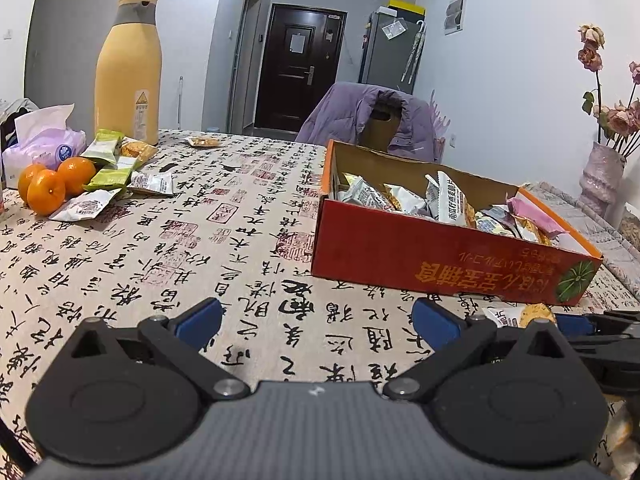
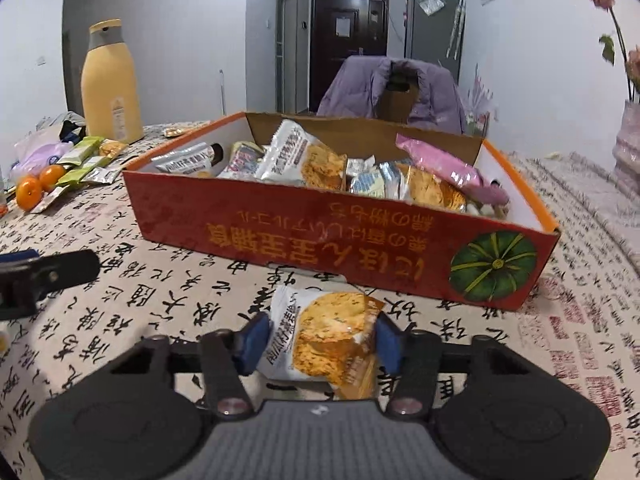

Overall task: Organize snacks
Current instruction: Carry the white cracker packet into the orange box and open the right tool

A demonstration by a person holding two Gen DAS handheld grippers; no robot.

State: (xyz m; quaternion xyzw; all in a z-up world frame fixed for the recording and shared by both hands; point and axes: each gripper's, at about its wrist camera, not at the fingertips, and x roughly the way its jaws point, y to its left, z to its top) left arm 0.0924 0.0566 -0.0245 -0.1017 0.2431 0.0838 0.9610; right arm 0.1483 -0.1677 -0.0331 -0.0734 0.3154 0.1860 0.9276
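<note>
Counter (image 2: pixel 168 296) cluttered; red box (image 2: pixel 320 240) near-full. Right gripper (image 2: pixel 318 340) fingers clamp cracker packet (image 2: pixel 320 340) just before box. Left gripper (image 1: pixel 316 320) released, empty. Risk: crinkly wrapper slips, or snags box wall.

Cracker packet (image 2: pixel 320 340), white and orange wrapper, sits between my right claw's pads, just off the red box's (image 2: pixel 340 236) near wall. Box open, full of mixed packets (image 2: pixel 304 156). More loose packets (image 1: pixel 108 160) at counter's far left edge.
</note>
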